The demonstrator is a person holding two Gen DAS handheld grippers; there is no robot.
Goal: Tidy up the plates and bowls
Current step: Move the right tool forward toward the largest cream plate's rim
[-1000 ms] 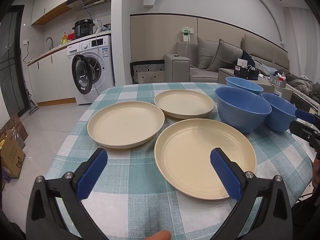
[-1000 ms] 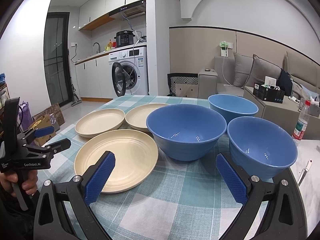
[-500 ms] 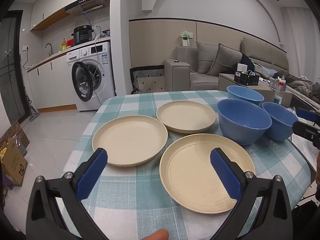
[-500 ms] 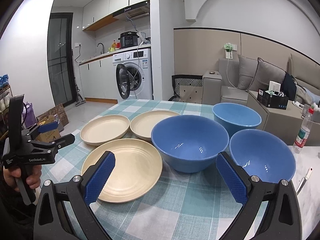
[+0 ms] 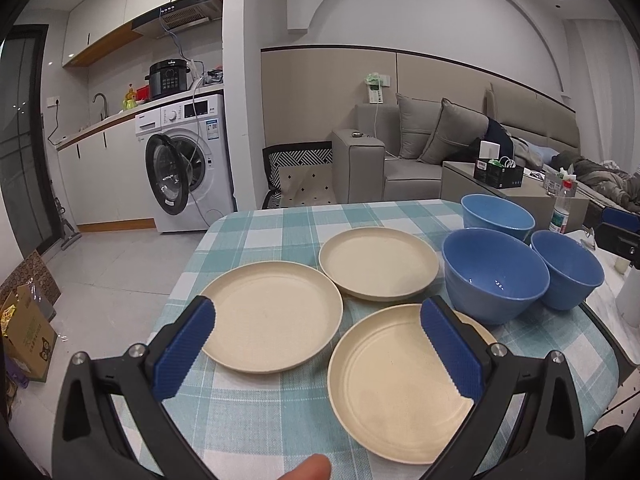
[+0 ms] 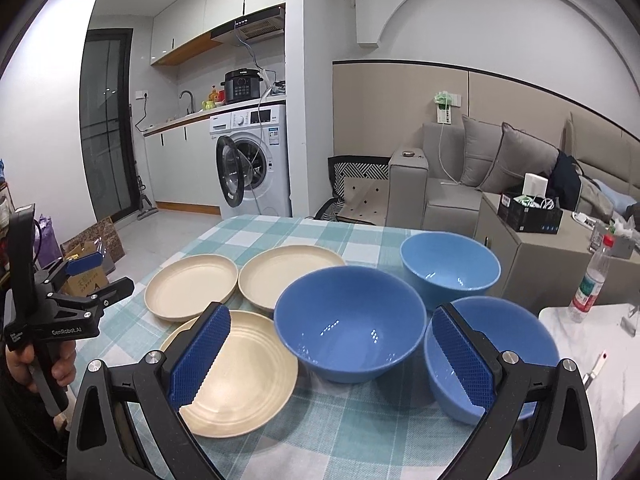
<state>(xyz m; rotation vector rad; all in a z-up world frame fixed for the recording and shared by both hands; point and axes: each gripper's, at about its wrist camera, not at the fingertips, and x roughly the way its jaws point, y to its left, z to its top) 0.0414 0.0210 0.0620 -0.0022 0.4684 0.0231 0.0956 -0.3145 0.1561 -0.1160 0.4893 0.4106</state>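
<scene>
Plates (image 5: 272,316) and bowls (image 6: 350,328) sit flat, mouths upward, both tongs (image 5: 316,352) (image 6: 332,360) spread wide, empty.

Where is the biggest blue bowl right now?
In the right wrist view, the biggest blue bowl sits mid-table, between the ridged plate and two smaller bowls.
</scene>
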